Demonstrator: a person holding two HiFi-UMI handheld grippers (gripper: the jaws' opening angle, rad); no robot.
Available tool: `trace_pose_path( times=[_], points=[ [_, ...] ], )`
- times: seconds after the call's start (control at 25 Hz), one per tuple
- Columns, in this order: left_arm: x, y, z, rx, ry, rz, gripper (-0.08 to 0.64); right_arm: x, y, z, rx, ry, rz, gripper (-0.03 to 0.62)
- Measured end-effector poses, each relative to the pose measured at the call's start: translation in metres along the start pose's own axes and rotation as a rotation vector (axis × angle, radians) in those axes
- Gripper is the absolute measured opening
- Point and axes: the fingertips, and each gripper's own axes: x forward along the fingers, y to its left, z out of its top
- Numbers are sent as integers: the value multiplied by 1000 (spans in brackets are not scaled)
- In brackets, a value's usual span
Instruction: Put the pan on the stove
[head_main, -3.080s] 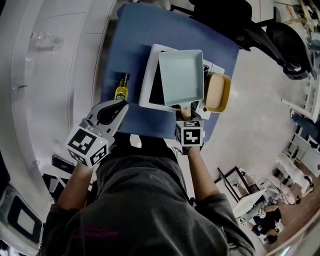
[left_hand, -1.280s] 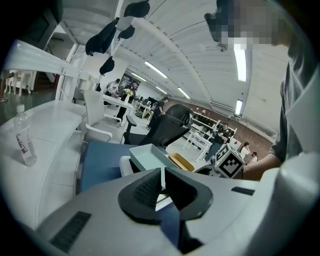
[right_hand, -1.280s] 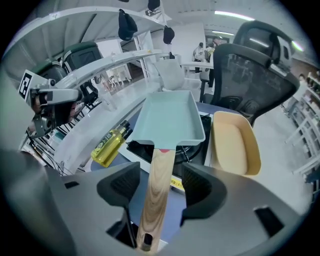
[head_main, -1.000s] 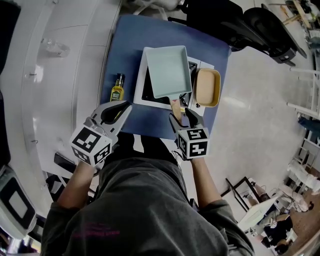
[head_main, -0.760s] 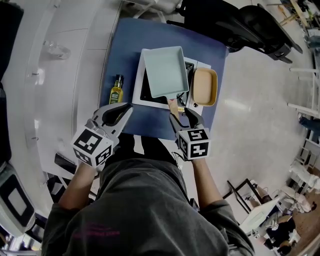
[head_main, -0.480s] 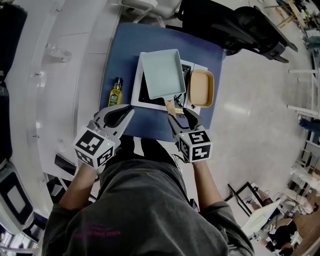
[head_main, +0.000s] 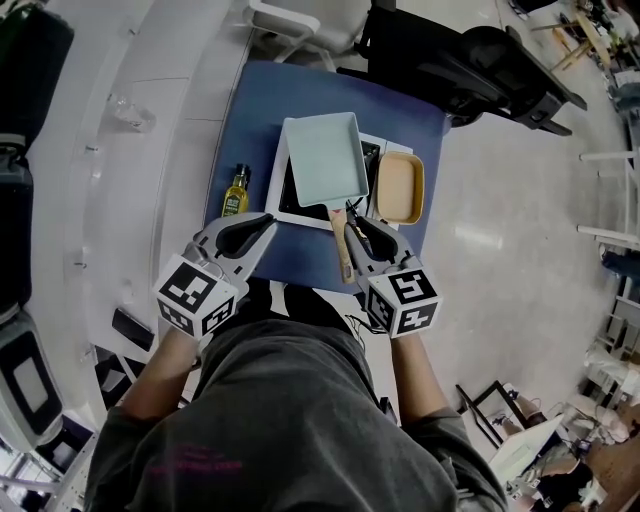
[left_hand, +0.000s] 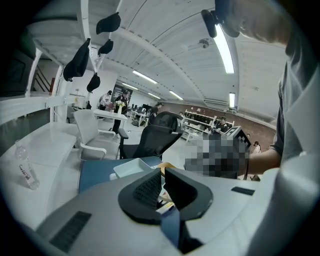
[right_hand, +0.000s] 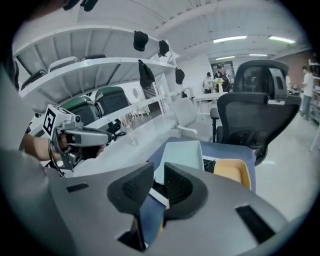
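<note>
**Inspector:** Which step is judged to be in hand?

**Recorder:** Placement is judged complete. The pale rectangular pan is found seated on the stove, which stands on the blue desk. Its wooden handle is pointed back toward the person. The right tongs are held just beside and above that handle, not on it. Their jaws have just been closing and are set narrow, and only desk is seen through the gap, so nothing is gripped. The left tongs are held off to the side with the pads drawn almost together. A slit is seen between them, and nothing is in it.

**Inspector:** What is called for next?

**Recorder:** Little, by this judgement. Both tongs are to be drawn clear without the handle being knocked, so that the pan is not slewed off the stove.

**Inspector:** Containers?

**Recorder:** The pan is noted empty. A tan rectangular dish, set just right of the stove, is likewise empty. An oil bottle, capped and stood left of the stove, is seen to hold yellowish oil.
</note>
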Motion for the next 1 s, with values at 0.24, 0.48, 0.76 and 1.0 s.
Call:
trace_pose_path(
  times=[0.24,0.48,0.76,1.0],
  points=[
    [1,-10,7,13,-9,1,25,-10,0,25,-21,-71,1,26],
    [2,-18,13,26,-19,1,25,-15,7,44,-50,-116,27,5],
    [-4,-17,18,25,-35,18,25,-19,18,58,-79,-151,51,3],
    [-8,-13,19,27,-38,28,25,-18,20,55,-116,-129,56,3]
  ],
)
